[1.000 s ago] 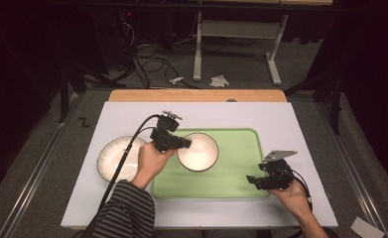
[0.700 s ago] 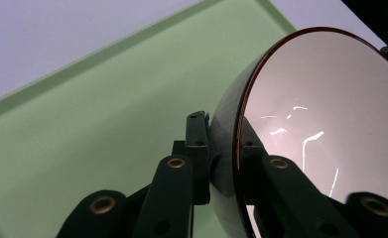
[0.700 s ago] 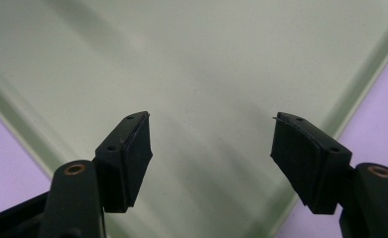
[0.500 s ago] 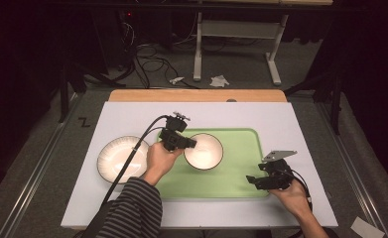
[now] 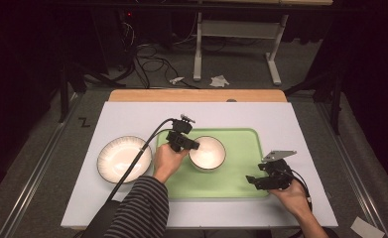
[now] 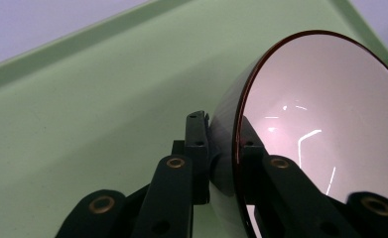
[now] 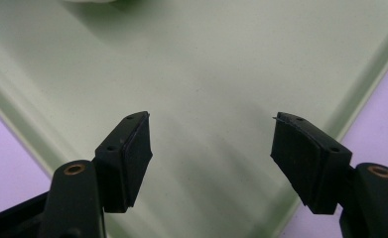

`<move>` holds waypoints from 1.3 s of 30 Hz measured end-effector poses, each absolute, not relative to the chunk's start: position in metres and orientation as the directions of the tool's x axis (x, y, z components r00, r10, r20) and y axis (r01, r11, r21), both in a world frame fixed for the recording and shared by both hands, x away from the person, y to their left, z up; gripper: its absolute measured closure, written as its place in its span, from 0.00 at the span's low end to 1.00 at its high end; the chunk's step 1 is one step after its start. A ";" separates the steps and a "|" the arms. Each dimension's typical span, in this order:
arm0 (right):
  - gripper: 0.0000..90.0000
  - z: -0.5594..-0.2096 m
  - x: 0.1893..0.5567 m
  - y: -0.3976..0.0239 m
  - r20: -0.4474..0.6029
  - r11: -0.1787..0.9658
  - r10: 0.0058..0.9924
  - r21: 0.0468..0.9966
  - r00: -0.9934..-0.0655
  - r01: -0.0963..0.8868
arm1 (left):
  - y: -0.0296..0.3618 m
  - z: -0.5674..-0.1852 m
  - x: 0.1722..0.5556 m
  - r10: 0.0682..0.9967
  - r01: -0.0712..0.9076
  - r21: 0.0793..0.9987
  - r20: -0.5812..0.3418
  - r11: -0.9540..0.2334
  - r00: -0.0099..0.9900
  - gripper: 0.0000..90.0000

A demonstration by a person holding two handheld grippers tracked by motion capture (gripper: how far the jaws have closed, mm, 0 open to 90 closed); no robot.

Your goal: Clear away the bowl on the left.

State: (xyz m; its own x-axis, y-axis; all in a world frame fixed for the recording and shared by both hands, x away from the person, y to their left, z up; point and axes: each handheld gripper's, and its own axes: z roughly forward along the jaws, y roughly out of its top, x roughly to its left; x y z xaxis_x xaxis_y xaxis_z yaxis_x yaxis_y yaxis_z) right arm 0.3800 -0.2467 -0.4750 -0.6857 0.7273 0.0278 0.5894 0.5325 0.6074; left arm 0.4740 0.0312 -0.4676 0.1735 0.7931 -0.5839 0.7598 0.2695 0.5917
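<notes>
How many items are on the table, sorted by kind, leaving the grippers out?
Bowls: 1, white with a dark rim, on the tray, pinched at its rim by the left gripper
Plates: 1, white, on the table left of the tray
Trays: 1, green
Total: 3

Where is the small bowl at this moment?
In the high view, the small bowl is on the left half of the green tray, its rim gripped by the left tool, right of the plate.
</notes>
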 end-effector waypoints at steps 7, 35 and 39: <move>0.37 -0.475 0.381 -0.247 0.025 0.533 0.728 0.608 -0.685 0.588 | 0.028 -0.475 0.480 0.789 0.760 0.580 -0.595 0.293 0.151 0.90; 0.37 -0.476 0.380 -0.246 0.029 0.534 0.726 0.606 -0.687 0.590 | 0.027 -0.482 0.478 0.812 0.735 0.620 -0.559 0.274 0.169 0.65; 0.37 -0.477 0.380 -0.245 0.022 0.543 0.722 0.600 -0.691 0.587 | 0.031 -0.467 0.474 0.793 0.712 0.638 -0.579 0.294 0.191 0.54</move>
